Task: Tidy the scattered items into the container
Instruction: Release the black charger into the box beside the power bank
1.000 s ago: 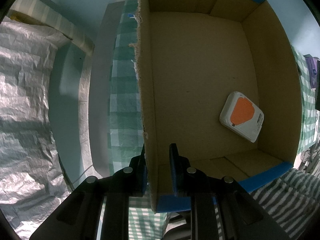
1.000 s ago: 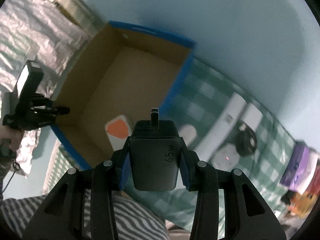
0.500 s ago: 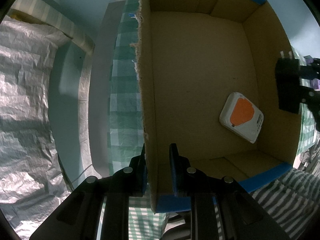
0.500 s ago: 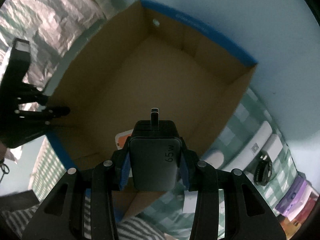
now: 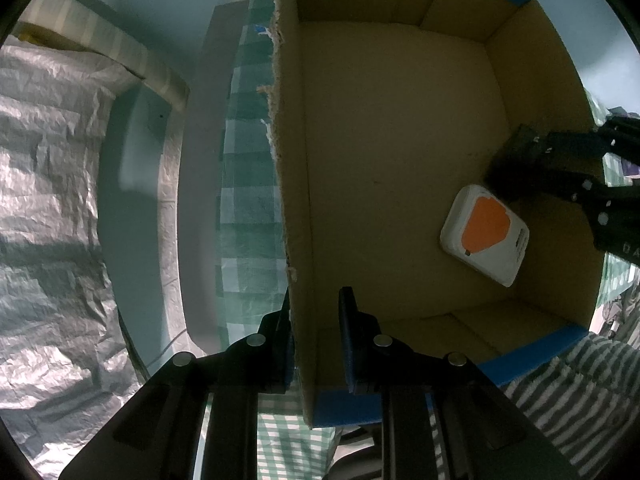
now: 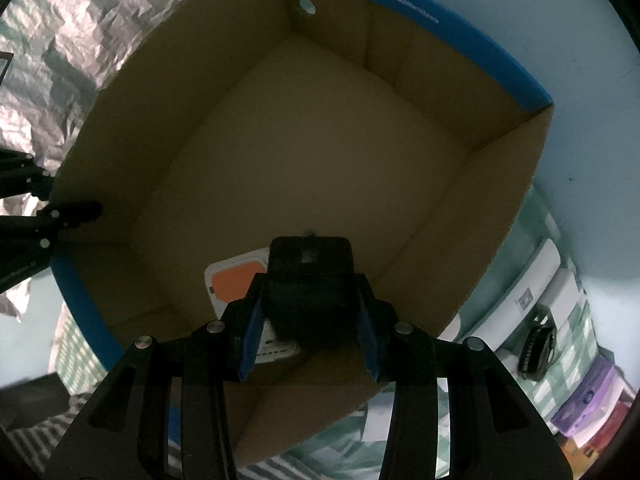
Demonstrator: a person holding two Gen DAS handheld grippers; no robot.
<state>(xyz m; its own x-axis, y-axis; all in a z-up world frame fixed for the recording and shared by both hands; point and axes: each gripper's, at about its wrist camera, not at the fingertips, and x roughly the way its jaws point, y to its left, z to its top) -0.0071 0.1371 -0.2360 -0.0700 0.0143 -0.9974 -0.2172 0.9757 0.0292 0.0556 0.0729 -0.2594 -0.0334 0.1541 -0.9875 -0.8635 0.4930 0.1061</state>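
An open cardboard box [image 5: 304,160] with blue outer edges stands on the checked cloth. A white pad with an orange face [image 5: 486,232] lies on its floor near the right wall. My left gripper [image 5: 316,340] is shut on the box's left wall. My right gripper [image 6: 310,320] hangs down inside the box [image 6: 400,40], and its jaws are opening. A black charger block [image 6: 310,280] sits blurred between them, slipping free of the blue pads just above the white pad [image 6: 236,280]. The left wrist view shows that gripper [image 5: 560,168] reaching in over the right wall.
A green checked cloth [image 5: 244,200] covers the table. White devices [image 6: 536,280], a black watch-like item [image 6: 536,344] and purple boxes [image 6: 592,392] lie right of the box. Crinkled silver foil [image 5: 48,200] is on the left, striped fabric [image 5: 560,392] at the near edge.
My right gripper carried the charger over the box and down inside it. The charger now sits lower and blurred between the jaws. The left gripper and the box have not moved.
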